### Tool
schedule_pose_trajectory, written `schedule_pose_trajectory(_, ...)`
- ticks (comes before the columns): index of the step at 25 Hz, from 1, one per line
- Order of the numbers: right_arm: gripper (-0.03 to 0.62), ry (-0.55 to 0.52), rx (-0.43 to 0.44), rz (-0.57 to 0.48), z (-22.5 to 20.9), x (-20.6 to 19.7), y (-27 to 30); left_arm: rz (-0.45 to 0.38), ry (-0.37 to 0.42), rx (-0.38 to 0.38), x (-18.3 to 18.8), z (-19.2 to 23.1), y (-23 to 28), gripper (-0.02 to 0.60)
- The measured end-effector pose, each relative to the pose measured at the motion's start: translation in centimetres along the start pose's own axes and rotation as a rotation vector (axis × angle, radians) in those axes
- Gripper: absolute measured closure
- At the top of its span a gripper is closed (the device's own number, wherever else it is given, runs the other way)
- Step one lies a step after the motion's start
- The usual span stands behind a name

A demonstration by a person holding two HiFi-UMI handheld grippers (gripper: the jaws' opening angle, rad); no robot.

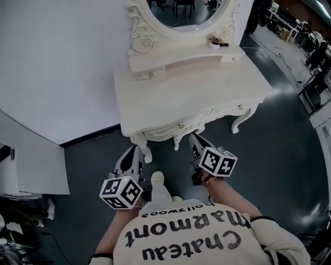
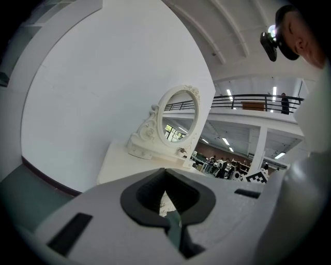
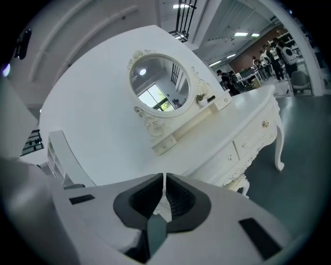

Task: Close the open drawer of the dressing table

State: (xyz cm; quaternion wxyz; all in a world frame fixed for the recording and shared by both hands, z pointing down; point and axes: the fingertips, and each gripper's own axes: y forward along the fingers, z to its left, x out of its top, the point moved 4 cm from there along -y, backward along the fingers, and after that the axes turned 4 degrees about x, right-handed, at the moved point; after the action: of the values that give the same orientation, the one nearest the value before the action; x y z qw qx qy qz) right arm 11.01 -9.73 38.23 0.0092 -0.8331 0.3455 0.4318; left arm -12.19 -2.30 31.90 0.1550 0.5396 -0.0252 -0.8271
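Observation:
The white carved dressing table [image 1: 191, 88] stands against the white wall, with an oval mirror [image 1: 183, 13] on top. Its middle drawer [image 1: 180, 124] and right drawer [image 1: 239, 107] both sit flush with the front. My left gripper [image 1: 135, 150] hangs just before the table's left front leg, shut and empty. My right gripper [image 1: 194, 137] is under the front edge, right of the middle, also shut on nothing. In the left gripper view the jaws [image 2: 165, 171] meet below the table top [image 2: 121, 160]. In the right gripper view the jaws [image 3: 164, 178] are together, and the drawer fronts [image 3: 227, 155] lie to the right.
A small potted plant [image 1: 215, 42] stands on the mirror's shelf. A white panel [image 1: 31, 160] leans at the left on the dark floor [image 1: 279, 155]. The person's shoe [image 1: 158, 178] is between the grippers. Desks and people fill the far right background [image 1: 310, 41].

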Motion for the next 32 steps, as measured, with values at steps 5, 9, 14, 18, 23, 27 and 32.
schedule_pose_trajectory(5, 0.554, -0.059, 0.082, -0.073, 2.9, 2.7, -1.5, -0.013, 0.021, 0.009, 0.0, -0.9, -0.3, 0.574)
schedule_pose_trajectory(9, 0.554, -0.189, 0.096, -0.104, 4.5, 4.0, -2.2, -0.017, 0.038, 0.007, 0.1, -1.5, -0.4, 0.574)
schedule_pose_trajectory(14, 0.554, -0.359, 0.099, -0.116, 5.7, 4.8, -2.4, -0.026, 0.049, -0.005, 0.3, -2.0, -0.3, 0.574)
schedule_pose_trajectory(18, 0.554, -0.421, 0.099, -0.102, 6.1, 4.7, -2.1, -0.027, 0.042, -0.008, 0.5, -1.9, -0.2, 0.574)
schedule_pose_trajectory(23, 0.554, -0.436, 0.082, -0.094, 5.7, 4.3, -2.1, -0.024, 0.044, -0.017, 0.4, -1.9, 0.1, 0.574)
schedule_pose_trajectory(27, 0.554, -0.440, 0.070, -0.091, 5.6, 4.1, -2.1, -0.017, 0.040, -0.019, 0.2, -1.7, 0.1, 0.574)
schedule_pose_trajectory(32, 0.554, -0.442, 0.060, -0.085, 5.4, 3.7, -2.4, -0.010, 0.035, -0.020, -0.2, -1.7, -0.2, 0.574)
